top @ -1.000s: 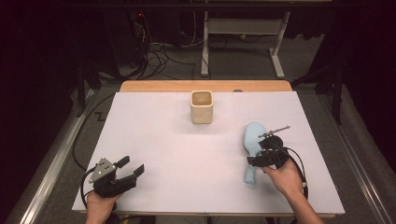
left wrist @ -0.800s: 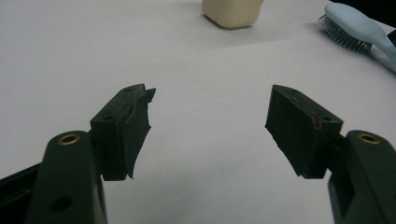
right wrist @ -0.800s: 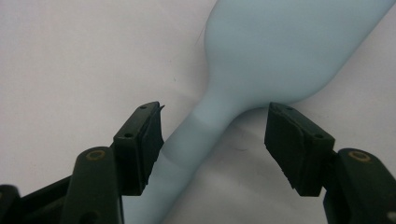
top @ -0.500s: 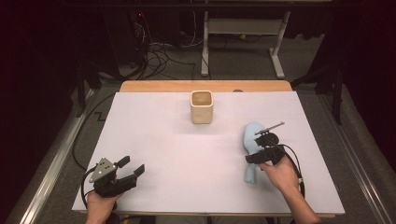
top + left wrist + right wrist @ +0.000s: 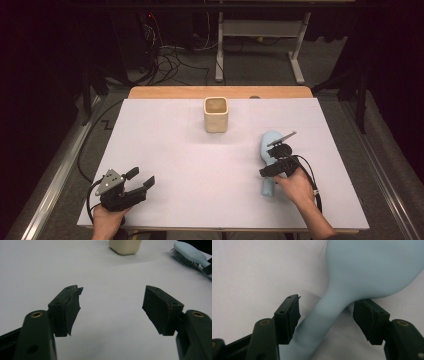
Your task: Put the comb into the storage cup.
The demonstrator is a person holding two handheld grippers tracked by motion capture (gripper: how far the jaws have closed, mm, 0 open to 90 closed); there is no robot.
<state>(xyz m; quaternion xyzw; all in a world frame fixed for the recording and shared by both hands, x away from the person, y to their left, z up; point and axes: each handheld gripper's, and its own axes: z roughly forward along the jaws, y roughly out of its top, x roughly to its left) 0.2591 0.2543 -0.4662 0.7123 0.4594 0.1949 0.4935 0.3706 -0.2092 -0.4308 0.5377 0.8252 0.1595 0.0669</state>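
Note:
A light blue hairbrush (image 5: 270, 142) lies bristles down on the white table top (image 5: 190, 165), right of centre. My right gripper (image 5: 276, 161) points down over the brush's neck. In the right gripper view the handle (image 5: 322, 315) lies between the jaws of the right gripper (image 5: 325, 312). Its jaws have just been closing, and small gaps remain on both sides of the handle. At the near left edge my left gripper (image 5: 141, 177) rests open with nothing between its fingers. The left gripper (image 5: 112, 305) faces a cream square cup (image 5: 125, 246) and the brush (image 5: 190, 252).
The cream cup (image 5: 216, 115) stands upright at the back middle of the table. A wooden strip (image 5: 220, 92) runs along the far edge. Behind it are cables and a white frame (image 5: 260, 30) on the floor.
My right gripper has shifted slightly toward the brush head and its jaws have narrowed around the handle. The left gripper, brush and cup have not moved.

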